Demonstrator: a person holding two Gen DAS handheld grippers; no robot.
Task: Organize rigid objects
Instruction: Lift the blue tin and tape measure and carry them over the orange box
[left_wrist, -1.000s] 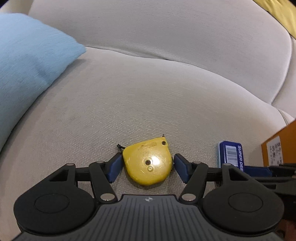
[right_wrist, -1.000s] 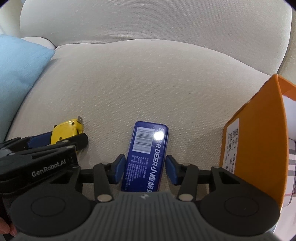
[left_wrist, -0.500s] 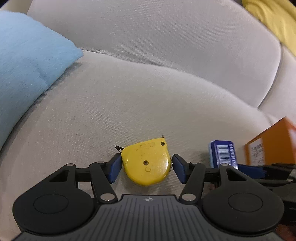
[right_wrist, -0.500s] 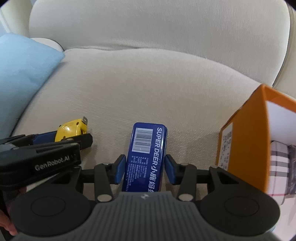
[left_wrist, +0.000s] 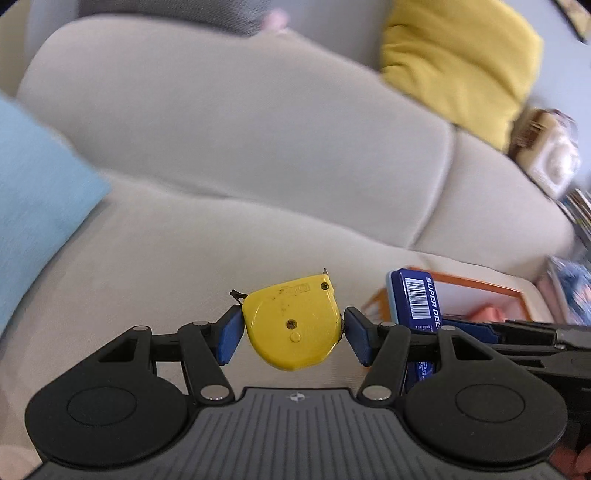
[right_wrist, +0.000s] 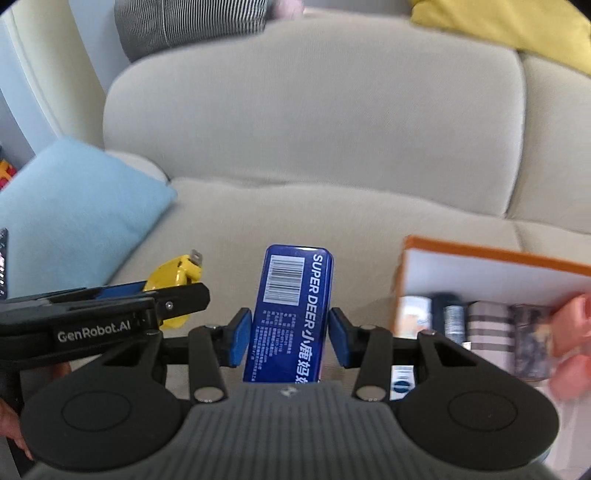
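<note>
Yellow plastic tape measure (left_wrist: 293, 326) clamped in left tongs (left_wrist: 293, 334) | blue metal tin (right_wrist: 291, 314) clamped in right tongs (right_wrist: 290, 338) | both now lifted off beige sofa cushion (right_wrist: 295, 214) | orange open-top box (right_wrist: 495, 258) interior now visible, likely destination

A beige fabric sofa (right_wrist: 314, 147) filled both views, with a light blue cushion (right_wrist: 74, 214) at its left end and a mustard-yellow cushion (left_wrist: 458, 62) against the backrest at right.
</note>
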